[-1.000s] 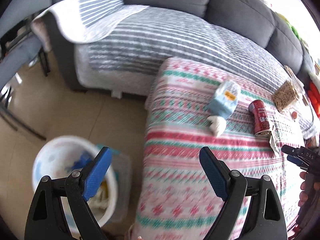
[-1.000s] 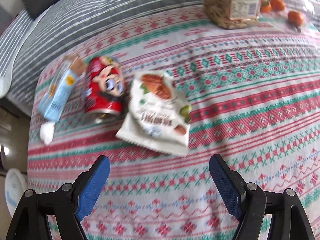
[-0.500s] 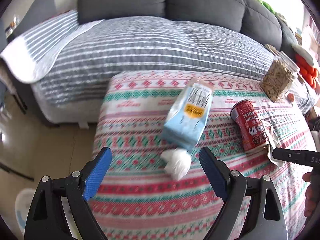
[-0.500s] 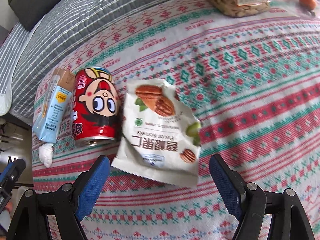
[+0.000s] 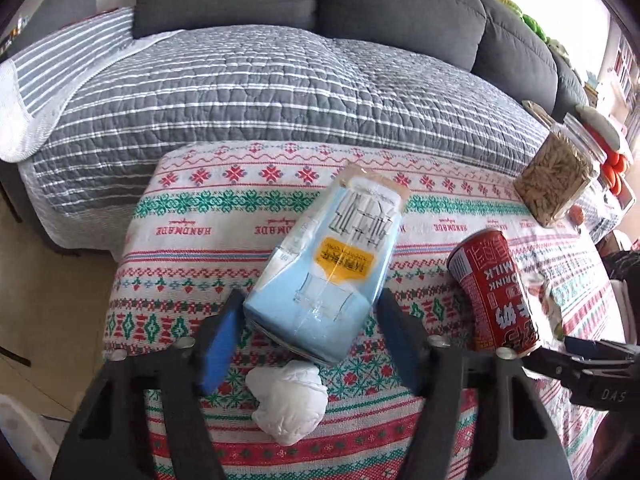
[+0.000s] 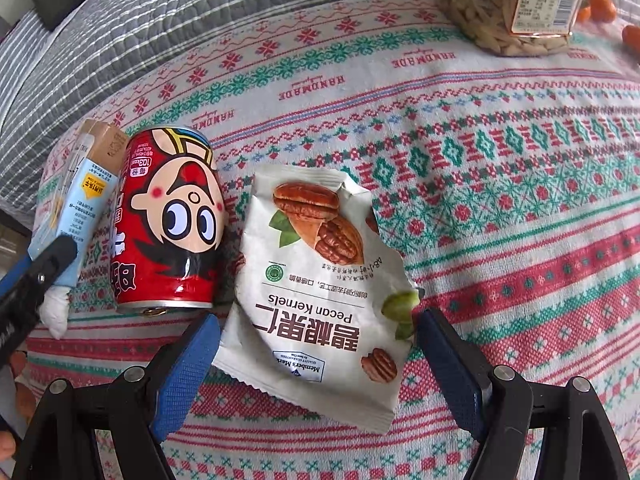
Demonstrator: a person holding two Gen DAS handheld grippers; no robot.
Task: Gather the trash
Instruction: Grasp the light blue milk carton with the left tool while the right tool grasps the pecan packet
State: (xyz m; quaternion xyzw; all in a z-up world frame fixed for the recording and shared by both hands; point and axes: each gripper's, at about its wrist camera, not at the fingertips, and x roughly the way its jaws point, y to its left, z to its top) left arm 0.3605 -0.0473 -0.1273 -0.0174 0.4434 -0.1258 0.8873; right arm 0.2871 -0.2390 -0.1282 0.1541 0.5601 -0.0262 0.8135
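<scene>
A light blue carton (image 5: 328, 272) lies on the patterned tablecloth (image 5: 208, 232). My left gripper (image 5: 310, 340) is open, its blue pads on either side of the carton's near end. A crumpled white tissue (image 5: 288, 404) lies just in front of the carton. A red drink can (image 5: 496, 296) lies to the right. In the right wrist view my right gripper (image 6: 316, 368) is open around the near end of a white pecan packet (image 6: 320, 288). The red can (image 6: 172, 220) and the carton (image 6: 72, 208) lie left of the packet.
A clear jar of seeds (image 5: 556, 176) stands at the table's far right, with small oranges (image 6: 600, 0) beyond it. A grey sofa with a striped quilt (image 5: 260, 80) lies behind the table. Bare floor (image 5: 48, 300) is to the left.
Both grippers have moved forward. The left one swung from the white bin at the floor to the carton and closed in around it. The right one came in around the pecan packet.
</scene>
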